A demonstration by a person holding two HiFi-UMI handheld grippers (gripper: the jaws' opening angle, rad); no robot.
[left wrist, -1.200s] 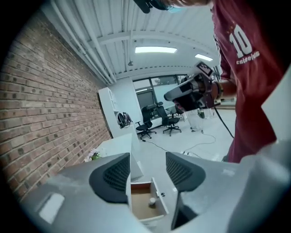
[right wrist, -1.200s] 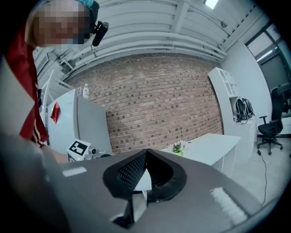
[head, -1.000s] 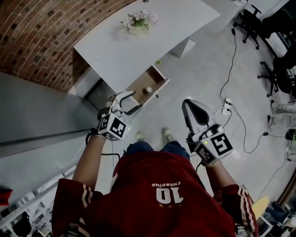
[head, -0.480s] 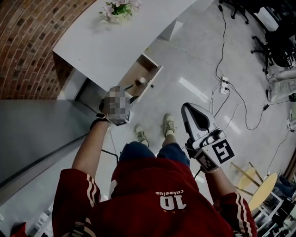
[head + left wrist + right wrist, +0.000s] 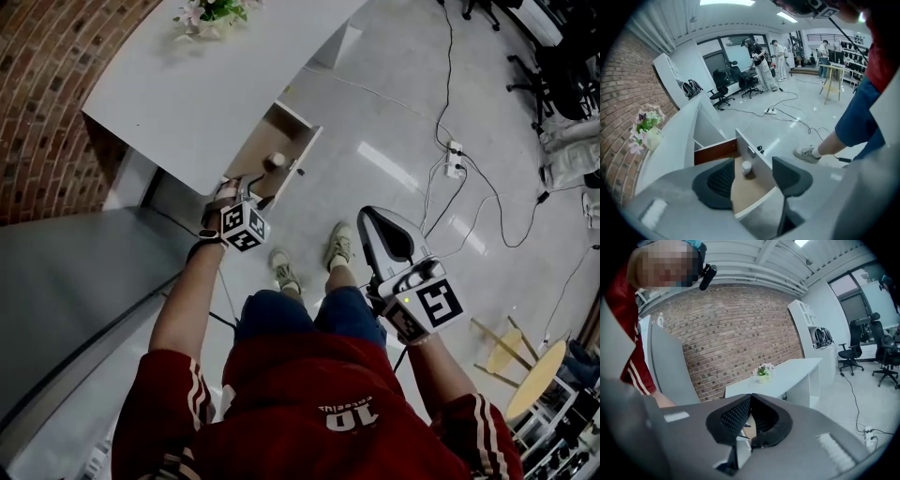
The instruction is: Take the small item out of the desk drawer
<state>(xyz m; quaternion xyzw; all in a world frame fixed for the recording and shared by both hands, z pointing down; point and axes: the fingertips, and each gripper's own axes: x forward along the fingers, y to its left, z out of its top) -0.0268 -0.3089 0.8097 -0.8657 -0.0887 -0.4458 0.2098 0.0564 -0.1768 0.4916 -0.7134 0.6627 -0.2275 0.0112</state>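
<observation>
The wooden desk drawer (image 5: 273,150) stands pulled out from under the white desk (image 5: 187,84). A small white round item (image 5: 275,160) sits on its floor near the front panel. My left gripper (image 5: 243,190) hovers just short of the drawer's near end, open and empty. In the left gripper view the item (image 5: 746,167) lies on the drawer floor (image 5: 745,192) beyond the spread tips of the gripper (image 5: 752,180). My right gripper (image 5: 379,228) hangs over the floor at the person's right, shut and empty; its tips (image 5: 751,399) meet.
A flower pot (image 5: 208,11) stands at the desk's far end by the brick wall (image 5: 47,103). A power strip with cables (image 5: 455,159) lies on the floor to the right. The person's shoes (image 5: 281,270) are below the drawer. Office chairs (image 5: 721,91) and people stand far off.
My left gripper has moved forward to the drawer's near end. The right gripper has stayed at the person's side, shut.
</observation>
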